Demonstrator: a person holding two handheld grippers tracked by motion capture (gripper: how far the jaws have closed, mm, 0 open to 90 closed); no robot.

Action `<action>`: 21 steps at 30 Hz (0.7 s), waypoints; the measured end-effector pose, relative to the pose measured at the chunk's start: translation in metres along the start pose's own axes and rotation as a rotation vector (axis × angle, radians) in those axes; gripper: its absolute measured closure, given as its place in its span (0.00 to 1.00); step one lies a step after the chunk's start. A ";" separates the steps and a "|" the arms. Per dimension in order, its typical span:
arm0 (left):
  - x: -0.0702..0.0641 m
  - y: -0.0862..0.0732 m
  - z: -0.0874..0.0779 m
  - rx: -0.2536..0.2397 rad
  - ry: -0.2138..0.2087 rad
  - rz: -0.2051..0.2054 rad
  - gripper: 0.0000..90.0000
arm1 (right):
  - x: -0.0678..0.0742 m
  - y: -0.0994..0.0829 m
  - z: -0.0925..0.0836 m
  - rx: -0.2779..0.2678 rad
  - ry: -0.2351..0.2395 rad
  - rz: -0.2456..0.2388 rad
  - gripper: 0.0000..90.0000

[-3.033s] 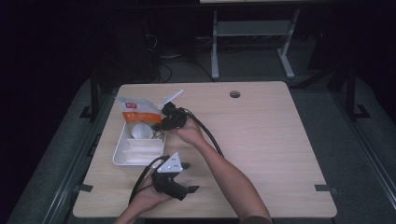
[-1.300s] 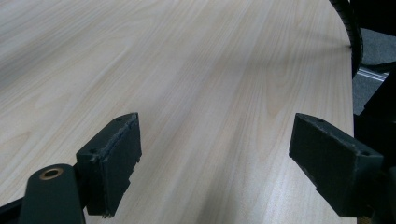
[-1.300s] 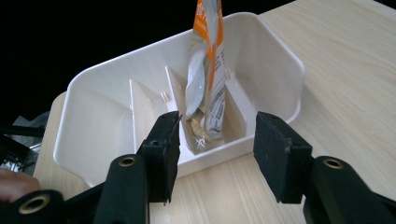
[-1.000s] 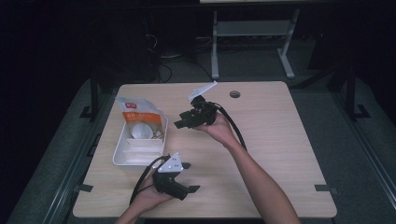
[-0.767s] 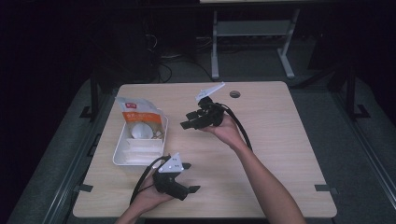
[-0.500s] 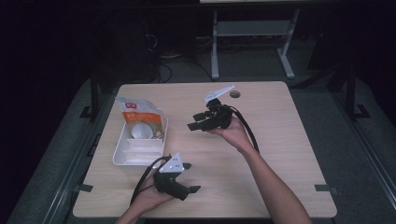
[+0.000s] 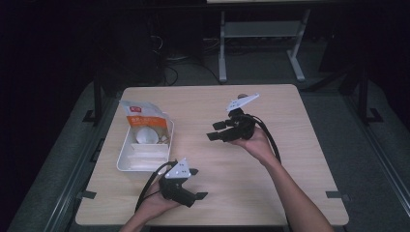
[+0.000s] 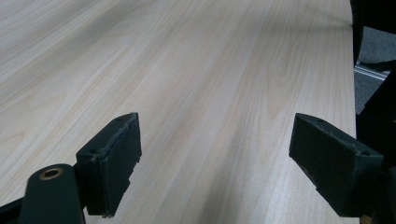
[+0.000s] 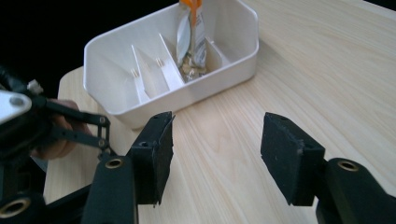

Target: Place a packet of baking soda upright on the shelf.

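Observation:
A white divided tray (image 7: 122, 162) sits at the table's left, with an orange-and-white snack packet (image 7: 143, 118) standing in its far end. My right gripper (image 7: 212, 131) hovers over the middle of the table, well to the right of the tray. It points back toward the tray, open and empty. In the right gripper view its jaws (image 9: 217, 144) frame bare wood, with the tray (image 9: 116, 37) and packet (image 9: 192, 28) beyond. My left gripper (image 7: 199, 183) rests near the front edge, open over bare tabletop (image 8: 215, 149).
The pale wooden table (image 7: 290, 159) has a small round grommet hole at its far edge, behind the right gripper. Dark floor and a metal frame lie beyond the table. Cables trail from both grippers.
The right gripper has moved rightward from the tray's far end to the table's middle, with nothing in its jaws. The left gripper has stayed put.

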State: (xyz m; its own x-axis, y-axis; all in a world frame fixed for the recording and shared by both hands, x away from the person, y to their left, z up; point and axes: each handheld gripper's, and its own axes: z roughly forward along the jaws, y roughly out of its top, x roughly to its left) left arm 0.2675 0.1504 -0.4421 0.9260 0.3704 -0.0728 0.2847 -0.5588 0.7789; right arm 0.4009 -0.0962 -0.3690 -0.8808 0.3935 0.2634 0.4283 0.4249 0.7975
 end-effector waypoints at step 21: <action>0.001 0.000 -0.001 -0.002 0.003 -0.007 0.18 | 0.005 -0.036 -0.038 0.000 -0.021 0.029 0.45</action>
State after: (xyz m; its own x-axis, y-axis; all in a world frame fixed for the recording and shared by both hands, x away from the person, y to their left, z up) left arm 0.2684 0.1514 -0.4420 0.9233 0.3765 -0.0763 0.2906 -0.5546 0.7797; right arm 0.3732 -0.1405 -0.3760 -0.8636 0.4224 0.2751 0.4537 0.4134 0.7894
